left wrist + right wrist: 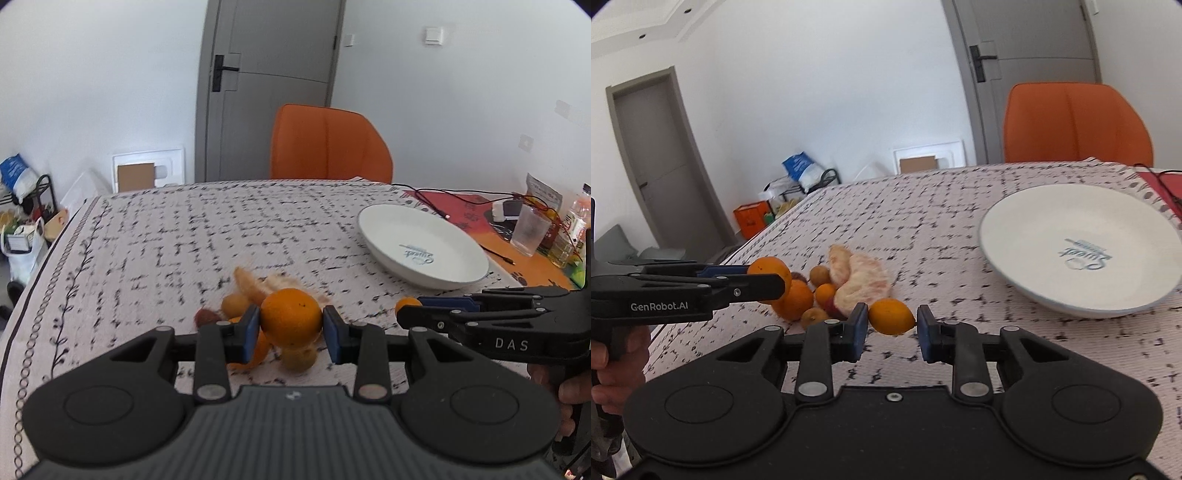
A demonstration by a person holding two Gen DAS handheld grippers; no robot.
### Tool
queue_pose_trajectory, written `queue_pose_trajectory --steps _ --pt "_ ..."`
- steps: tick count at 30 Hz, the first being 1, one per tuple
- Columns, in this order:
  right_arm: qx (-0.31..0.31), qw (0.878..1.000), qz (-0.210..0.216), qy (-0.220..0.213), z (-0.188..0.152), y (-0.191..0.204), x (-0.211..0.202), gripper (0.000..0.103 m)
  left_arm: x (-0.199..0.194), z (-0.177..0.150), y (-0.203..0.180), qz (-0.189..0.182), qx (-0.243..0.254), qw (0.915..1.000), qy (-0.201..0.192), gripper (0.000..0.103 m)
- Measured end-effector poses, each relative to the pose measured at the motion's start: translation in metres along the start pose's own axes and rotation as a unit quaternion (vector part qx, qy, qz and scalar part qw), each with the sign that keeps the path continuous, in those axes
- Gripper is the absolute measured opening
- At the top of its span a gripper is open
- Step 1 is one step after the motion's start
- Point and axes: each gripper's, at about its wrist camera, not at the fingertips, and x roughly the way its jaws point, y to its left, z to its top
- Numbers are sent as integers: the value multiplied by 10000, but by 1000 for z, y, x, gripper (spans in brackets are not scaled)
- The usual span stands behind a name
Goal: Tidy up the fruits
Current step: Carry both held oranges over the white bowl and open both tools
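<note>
My left gripper (291,326) is shut on a round mandarin (291,314), held just above the fruit pile. The same gripper (768,277) and mandarin (770,270) appear at the left of the right wrist view. My right gripper (892,326) is shut on a small oval kumquat (892,316); it comes in from the right (410,310) with the kumquat (407,304) at its tips. On the cloth lie peeled citrus segments (862,280), another mandarin (796,300), small brown longans (820,275) and a reddish fruit (207,316). A white plate (384,229) (1034,229) stands to the right, with no fruit on it.
A patterned tablecloth (166,240) covers the table. An orange chair (328,144) stands at the far edge. A plastic cup (530,230), bottles (576,221) and black cables (436,201) crowd the far right corner. A hand (617,373) holds the left gripper's handle.
</note>
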Motion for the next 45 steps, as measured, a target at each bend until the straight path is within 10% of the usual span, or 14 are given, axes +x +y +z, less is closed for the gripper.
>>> queue_pose_trajectory --steps 45 --pt "778 9897 -864 -832 3 -102 -43 27 88 61 -116 -631 1142 9912 209 35"
